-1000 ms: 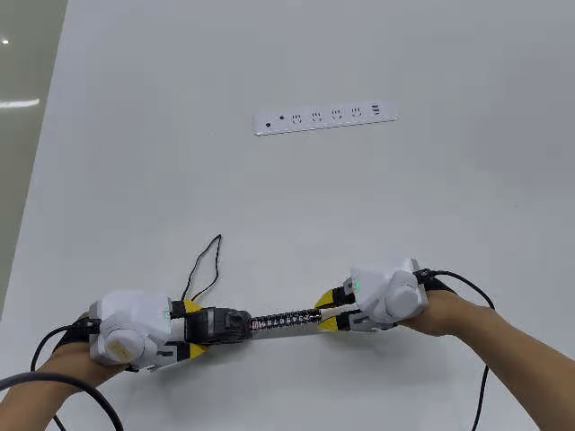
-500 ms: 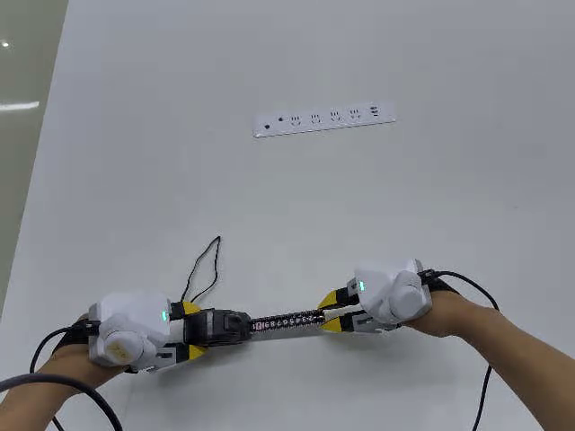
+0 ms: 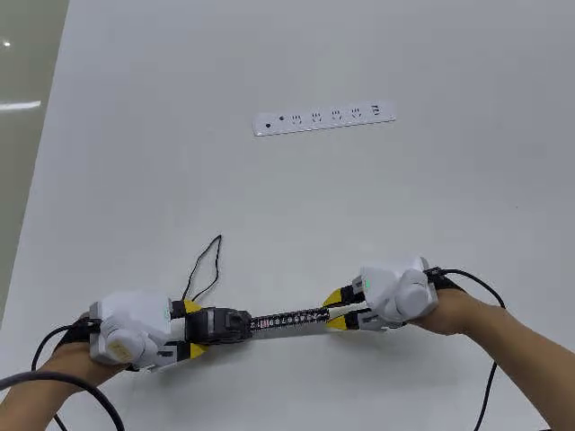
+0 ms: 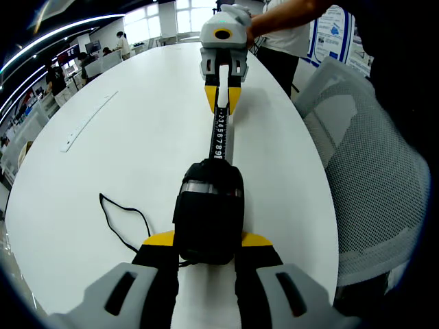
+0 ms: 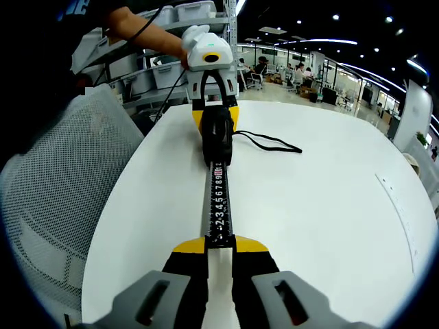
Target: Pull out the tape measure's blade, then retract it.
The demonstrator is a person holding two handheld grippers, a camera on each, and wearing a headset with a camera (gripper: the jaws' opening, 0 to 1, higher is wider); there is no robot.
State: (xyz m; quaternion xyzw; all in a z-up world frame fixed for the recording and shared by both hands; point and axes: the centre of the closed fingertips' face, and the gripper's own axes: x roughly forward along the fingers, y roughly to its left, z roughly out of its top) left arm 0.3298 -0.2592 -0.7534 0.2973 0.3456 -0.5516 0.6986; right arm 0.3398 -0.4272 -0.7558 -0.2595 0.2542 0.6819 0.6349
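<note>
Head view, looking down at a white table (image 3: 269,206): we hold the left tongs (image 3: 194,328) clamped around the black tape measure (image 3: 220,325). The right tongs (image 3: 335,310) are pinched shut on the tip of its blade (image 3: 287,318). The blade runs straight from one pair of tongs to the other, numbers facing up. A thin black cord (image 3: 202,269) loops on the table just beyond the left tongs. A white power strip (image 3: 323,118) lies well beyond both tongs.
</note>
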